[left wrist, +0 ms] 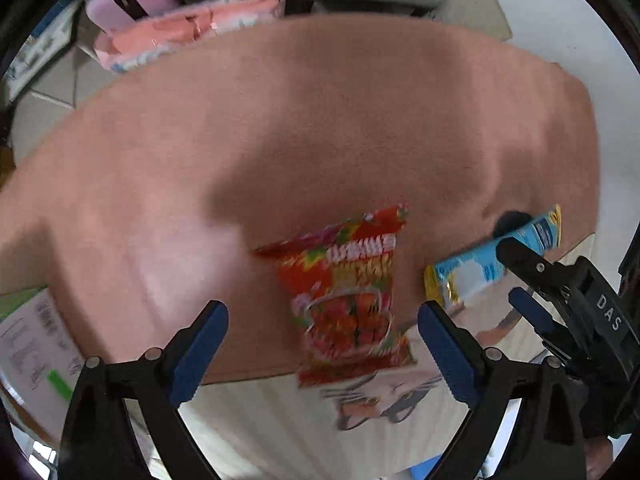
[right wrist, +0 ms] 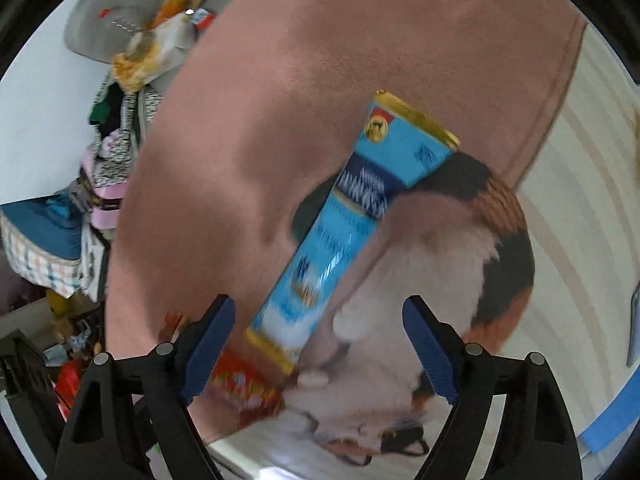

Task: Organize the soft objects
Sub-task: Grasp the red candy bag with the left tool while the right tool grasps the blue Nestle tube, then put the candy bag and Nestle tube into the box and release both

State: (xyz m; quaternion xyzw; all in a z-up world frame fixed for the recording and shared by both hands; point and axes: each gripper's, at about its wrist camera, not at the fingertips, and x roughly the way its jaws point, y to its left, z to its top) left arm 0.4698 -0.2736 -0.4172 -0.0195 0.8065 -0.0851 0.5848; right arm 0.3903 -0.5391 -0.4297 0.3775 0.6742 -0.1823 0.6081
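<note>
Both grippers, left [left wrist: 322, 344] and right [right wrist: 320, 340], fingers apart, empty. Red packet [left wrist: 348, 300] lower centre, blue packet [right wrist: 348, 224] centre, flat on pink cloth [left wrist: 280, 120]; probably staged for sorting.

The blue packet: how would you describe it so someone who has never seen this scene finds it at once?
Start from the big pink cloth spread over the cat-print surface. Along the cloth's edge lie two snack packets; the blue packet is the long narrow one overhanging onto the cat picture. Its light blue wrapper with gold ends sets it apart from the wider red packet beside it.
</note>
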